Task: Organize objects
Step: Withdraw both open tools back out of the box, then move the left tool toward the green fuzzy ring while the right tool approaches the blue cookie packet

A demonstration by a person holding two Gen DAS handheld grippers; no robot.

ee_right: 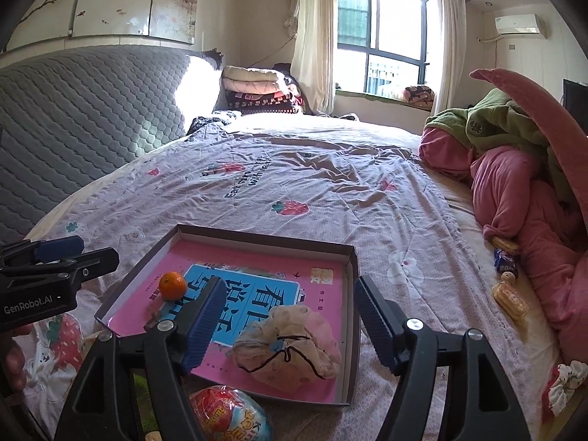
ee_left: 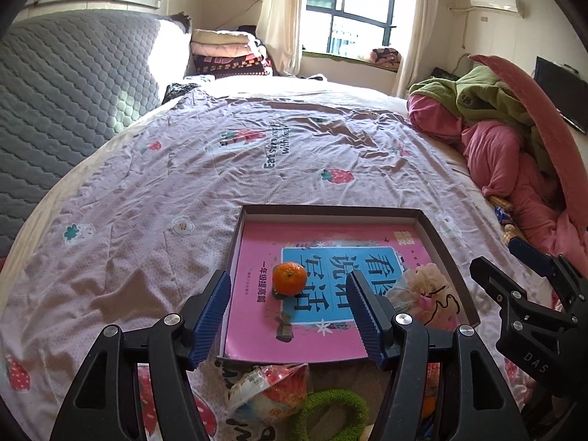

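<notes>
Here, left gripper (ee_left: 288, 316) marked "GenRobot.AI" and right gripper (ee_right: 286, 325), "DAS", both gape empty over the tray (ee_right: 351, 330) with "看图说话" book (ee_left: 257, 316).

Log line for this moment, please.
left hand-held gripper: open, empty | right hand-held gripper: open, empty | box: holds book, orange, pouch

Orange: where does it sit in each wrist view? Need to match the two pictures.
Left wrist: the orange sits at centre, lower half, on the pink book in the box, seen between the open fingers of the left gripper.
Right wrist: the orange sits left of centre, near the box's left wall, left of the right gripper.
Shared landmark: the shallow cardboard box on the bedspread.
</notes>
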